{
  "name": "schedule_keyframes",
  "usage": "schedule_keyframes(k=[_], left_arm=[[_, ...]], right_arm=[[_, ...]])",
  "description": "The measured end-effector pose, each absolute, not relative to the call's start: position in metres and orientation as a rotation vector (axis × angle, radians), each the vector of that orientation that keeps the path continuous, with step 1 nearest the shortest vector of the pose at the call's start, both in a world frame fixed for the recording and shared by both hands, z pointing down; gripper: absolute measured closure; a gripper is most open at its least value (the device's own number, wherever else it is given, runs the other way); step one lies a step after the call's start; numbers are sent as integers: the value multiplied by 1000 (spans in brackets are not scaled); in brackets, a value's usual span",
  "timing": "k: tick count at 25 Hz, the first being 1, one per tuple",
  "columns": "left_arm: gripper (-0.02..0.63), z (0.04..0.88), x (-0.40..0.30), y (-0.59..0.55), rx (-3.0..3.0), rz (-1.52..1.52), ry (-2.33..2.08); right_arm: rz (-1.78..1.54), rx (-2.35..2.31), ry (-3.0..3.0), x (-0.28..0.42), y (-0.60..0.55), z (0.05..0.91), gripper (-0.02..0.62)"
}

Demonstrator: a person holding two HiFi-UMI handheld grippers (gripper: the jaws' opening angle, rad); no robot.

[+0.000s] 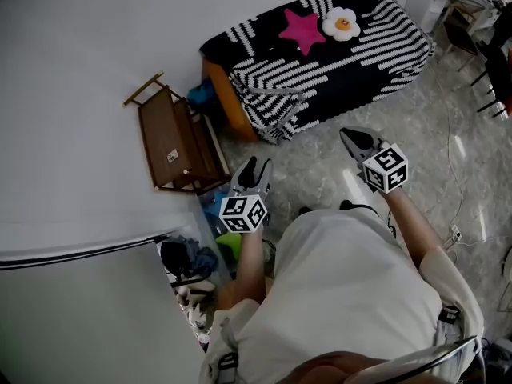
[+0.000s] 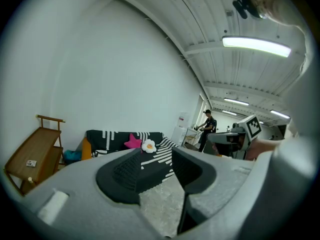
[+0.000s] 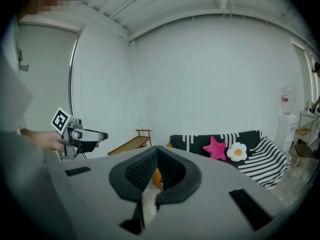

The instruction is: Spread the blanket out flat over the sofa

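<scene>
Draping sofa (image 1: 228, 106) — striped black-and-white blanket (image 1: 352, 66), corner rumpled; left tool (image 1: 256, 165) released, empty; right tool (image 1: 344, 133) clenched, empty.

The head view looks steeply down from above the person, with the striped blanket (image 1: 352, 62) far off at the top and the wooden rack (image 1: 178, 142) to its left. Both gripper views sit low and well back, facing almost level toward that same blanket, rack and star cushion (image 2: 133, 142). The left gripper view catches the right gripper (image 2: 212, 140) at its right edge. The right gripper view shows the left gripper (image 3: 101, 135) at its left.
</scene>
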State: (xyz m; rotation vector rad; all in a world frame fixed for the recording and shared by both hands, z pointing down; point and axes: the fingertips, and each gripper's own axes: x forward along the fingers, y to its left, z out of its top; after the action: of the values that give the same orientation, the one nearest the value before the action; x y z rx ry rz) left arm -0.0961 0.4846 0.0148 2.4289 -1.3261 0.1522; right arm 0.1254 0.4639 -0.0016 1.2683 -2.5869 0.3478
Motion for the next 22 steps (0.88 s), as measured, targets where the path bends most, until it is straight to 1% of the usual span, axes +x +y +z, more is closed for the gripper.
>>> schedule_keyframes(k=[9,18,22], left_arm=[[417,25,-128,472,2439,173,-1290],[417,25,-142,456,2420,201,-1271],[417,43,-150,449,2396,183,-1270]], right_arm=[[349,1290,-2564,89,453,5,591],[375,1287,-2553,75,438,0,591],[379,1274,-2552,67,431,15,591]])
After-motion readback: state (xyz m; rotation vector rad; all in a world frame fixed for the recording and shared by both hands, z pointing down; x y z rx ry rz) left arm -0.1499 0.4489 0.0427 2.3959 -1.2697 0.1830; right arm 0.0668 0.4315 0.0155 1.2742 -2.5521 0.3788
